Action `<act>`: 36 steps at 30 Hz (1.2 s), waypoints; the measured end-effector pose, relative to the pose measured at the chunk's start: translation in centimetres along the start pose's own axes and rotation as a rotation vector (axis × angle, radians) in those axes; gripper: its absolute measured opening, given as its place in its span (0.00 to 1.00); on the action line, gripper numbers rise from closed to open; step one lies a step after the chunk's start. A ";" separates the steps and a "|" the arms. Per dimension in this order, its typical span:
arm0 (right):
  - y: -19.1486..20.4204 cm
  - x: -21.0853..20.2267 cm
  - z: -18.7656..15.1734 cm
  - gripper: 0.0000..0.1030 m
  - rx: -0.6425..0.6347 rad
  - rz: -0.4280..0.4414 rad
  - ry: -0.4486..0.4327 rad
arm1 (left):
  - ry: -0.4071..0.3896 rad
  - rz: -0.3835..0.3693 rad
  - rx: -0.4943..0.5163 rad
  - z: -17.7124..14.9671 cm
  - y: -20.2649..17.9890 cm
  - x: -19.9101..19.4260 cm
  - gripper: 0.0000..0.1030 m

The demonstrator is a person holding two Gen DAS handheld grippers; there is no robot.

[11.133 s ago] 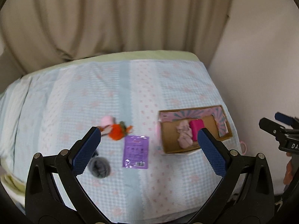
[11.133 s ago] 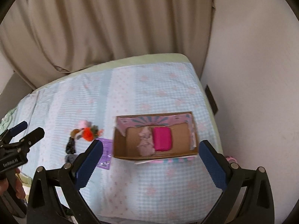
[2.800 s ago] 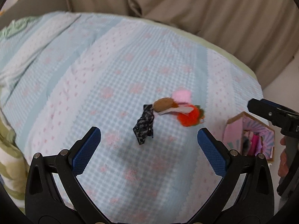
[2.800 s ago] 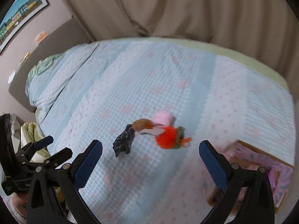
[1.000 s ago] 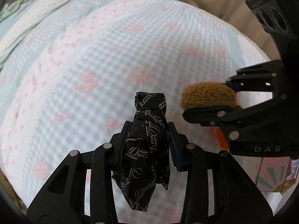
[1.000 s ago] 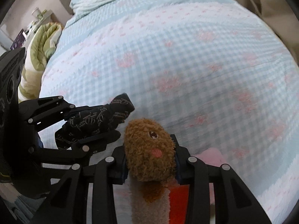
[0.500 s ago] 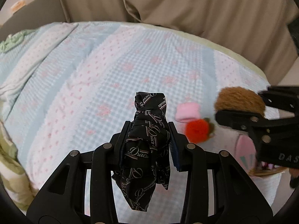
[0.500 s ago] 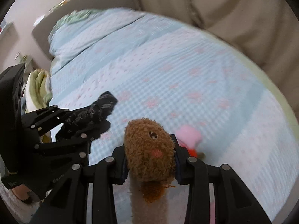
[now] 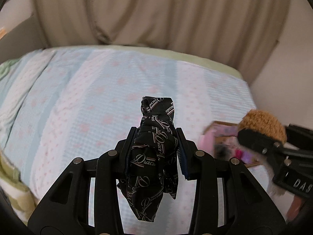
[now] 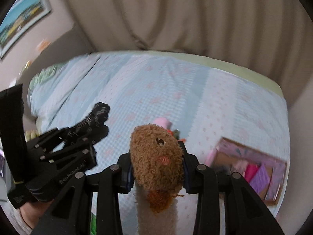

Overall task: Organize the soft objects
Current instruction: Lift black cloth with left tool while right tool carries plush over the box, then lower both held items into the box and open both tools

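My left gripper [image 9: 155, 152] is shut on a black patterned cloth [image 9: 154, 156] and holds it in the air above the bed; the cloth also shows in the right wrist view [image 10: 96, 115]. My right gripper [image 10: 156, 168] is shut on a brown fuzzy sock toy [image 10: 156, 162], also held above the bed; it shows in the left wrist view [image 9: 262, 122] at the right. The cardboard box [image 10: 273, 193] with pink and purple items lies at the right; it also shows blurred in the left wrist view [image 9: 221, 137].
A pink soft item [image 10: 162, 122] and an orange one [image 10: 170, 132] lie on the blue checked bedspread [image 9: 88, 107] behind the sock toy. Beige curtains [image 9: 156, 15] hang behind the bed. A wall is at the right, a framed picture [image 10: 21, 25] at the left.
Both grippers have risen and swung right towards the box, each keeping its item. The box has come further into both views.
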State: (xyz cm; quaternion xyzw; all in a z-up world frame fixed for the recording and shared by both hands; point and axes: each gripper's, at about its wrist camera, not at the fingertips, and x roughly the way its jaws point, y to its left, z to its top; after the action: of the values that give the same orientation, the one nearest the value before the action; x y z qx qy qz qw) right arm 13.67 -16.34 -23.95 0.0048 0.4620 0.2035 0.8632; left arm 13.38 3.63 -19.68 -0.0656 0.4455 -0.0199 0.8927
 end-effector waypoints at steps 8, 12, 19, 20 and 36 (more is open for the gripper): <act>-7.0 -4.8 -3.0 0.34 0.153 -0.159 -0.048 | -0.003 -0.141 0.118 1.3 -9.4 -0.5 0.34; -12.3 -6.1 -4.6 0.34 0.255 -0.225 -0.040 | 0.036 -0.194 0.172 1.0 -14.4 0.8 0.34; -21.2 -5.6 -6.4 0.34 0.411 -0.257 -0.003 | 0.136 -0.269 0.261 0.2 -23.5 5.4 0.34; -22.4 -5.3 -6.7 0.34 0.432 -0.256 0.003 | 0.155 -0.276 0.270 0.1 -24.7 6.4 0.34; -36.6 4.4 -11.2 0.34 0.722 -0.185 0.149 | 0.464 -0.197 0.346 -5.1 -31.6 22.4 0.34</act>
State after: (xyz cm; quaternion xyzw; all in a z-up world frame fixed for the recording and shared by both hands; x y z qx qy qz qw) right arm 19.60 -50.37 -41.05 0.2521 0.5639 -0.0512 0.7848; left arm 23.53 -30.29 -36.20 0.0511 0.6191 -0.1964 0.7587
